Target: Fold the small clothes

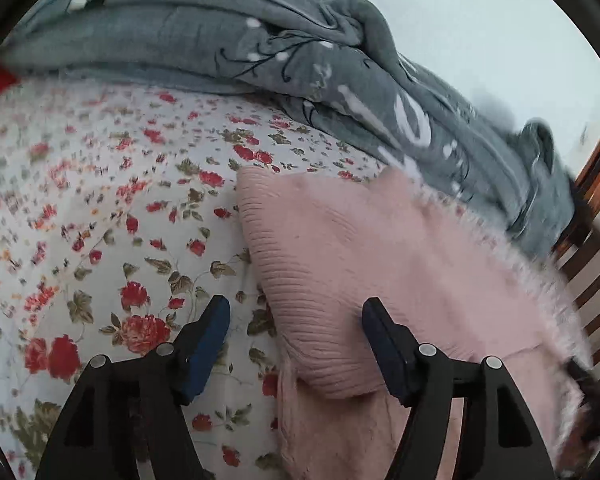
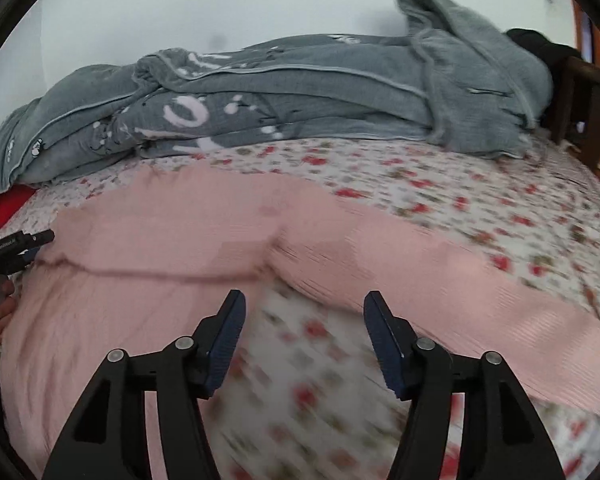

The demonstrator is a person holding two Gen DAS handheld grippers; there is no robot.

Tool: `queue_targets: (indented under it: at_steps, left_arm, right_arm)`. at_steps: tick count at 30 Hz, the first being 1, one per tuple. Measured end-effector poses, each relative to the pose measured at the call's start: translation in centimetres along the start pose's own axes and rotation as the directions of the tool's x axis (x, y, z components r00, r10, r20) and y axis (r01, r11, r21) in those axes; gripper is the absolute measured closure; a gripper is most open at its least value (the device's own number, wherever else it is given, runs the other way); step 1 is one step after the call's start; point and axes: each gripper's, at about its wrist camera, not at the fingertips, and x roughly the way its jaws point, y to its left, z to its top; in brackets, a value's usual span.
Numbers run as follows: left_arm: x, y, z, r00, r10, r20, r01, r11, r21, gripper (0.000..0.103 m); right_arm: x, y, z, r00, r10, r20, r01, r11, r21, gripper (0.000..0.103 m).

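Left wrist view: I am holding my left gripper (image 1: 296, 312) released above the pink garment (image 1: 340, 248); my right gripper (image 2: 304, 308) is hovering spread too, bedsheet (image 2: 300, 400) blurring.

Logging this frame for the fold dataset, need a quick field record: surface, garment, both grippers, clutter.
surface: floral bedsheet
garment: pink ribbed knit, lying on the sheet, partly folded over itself with a thick doubled edge in the left wrist view
left gripper: open, holding nothing, above the garment's edge
right gripper: open, holding nothing, above sheet and garment
clutter: grey blanket bunched along the far side of the bed
image quality: motion blur in both views
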Motion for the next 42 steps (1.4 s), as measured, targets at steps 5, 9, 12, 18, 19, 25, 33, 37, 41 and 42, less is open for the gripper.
queue_targets:
  at_steps: [5, 9, 12, 18, 19, 25, 33, 37, 41, 42]
  left_arm:
    - [0.1, -1.0, -0.2, 0.998, 0.063, 0.006, -0.063, 0.997, 0.048, 0.034]
    - [-0.4, -0.7, -0.4, 0.997, 0.071, 0.021, -0.072, 0.997, 0.030, 0.031]
    - [-1.3, 0.0, -0.9, 0.995, 0.088, 0.044, -0.087, 0.996, -0.012, 0.024]
    - [-1.9, 1.6, -1.2, 0.997, 0.029, 0.072, -0.022, 0.994, -0.103, 0.024]
    - [-1.9, 1.5, -1.2, 0.997, 0.037, 0.070, -0.030, 0.995, -0.100, 0.024]
    - [-1.1, 0.3, -1.1, 0.995, 0.085, 0.048, -0.083, 0.996, -0.045, 0.020]
    - [-0.6, 0.3, -0.9, 0.995, 0.095, 0.040, -0.094, 0.995, -0.032, 0.018]
    - [-0.6, 0.5, -0.9, 0.996, 0.081, 0.046, -0.079, 0.996, -0.043, 0.018]
    - [-0.8, 0.8, -0.9, 0.995, 0.069, 0.065, -0.066, 0.996, -0.055, 0.020]
    - [-1.0, 0.9, -0.9, 0.995, 0.067, 0.071, -0.063, 0.996, -0.059, 0.020]
  right_arm:
    - [-3.8, -5.7, -3.6, 0.999, -0.034, -0.019, 0.036, 0.990, 0.136, 0.034]
    - [-6.2, -10.7, -6.4, 0.996, -0.092, -0.004, 0.089, 0.959, 0.270, 0.031]
    - [-7.1, -13.9, -8.2, 0.990, -0.139, 0.005, 0.128, 0.925, 0.357, 0.031]
    - [-7.6, -19.0, -11.4, 0.989, -0.133, 0.061, 0.083, 0.855, 0.511, 0.031]
    - [-7.7, -19.7, -11.8, 0.989, -0.121, 0.085, 0.057, 0.843, 0.535, 0.031]
    - [-7.9, -23.4, -12.3, 0.978, -0.127, 0.165, -0.013, 0.755, 0.655, 0.031]
    - [-7.2, -24.5, -10.9, 0.972, -0.196, 0.128, 0.072, 0.771, 0.632, 0.095]
    - [-7.8, -24.9, -11.4, 0.963, -0.219, 0.157, 0.062, 0.748, 0.661, 0.096]
    - [-7.7, -24.6, -11.0, 0.961, -0.245, 0.125, 0.110, 0.758, 0.642, 0.096]
    - [-7.8, -24.4, -10.9, 0.958, -0.258, 0.127, 0.122, 0.764, 0.633, 0.096]
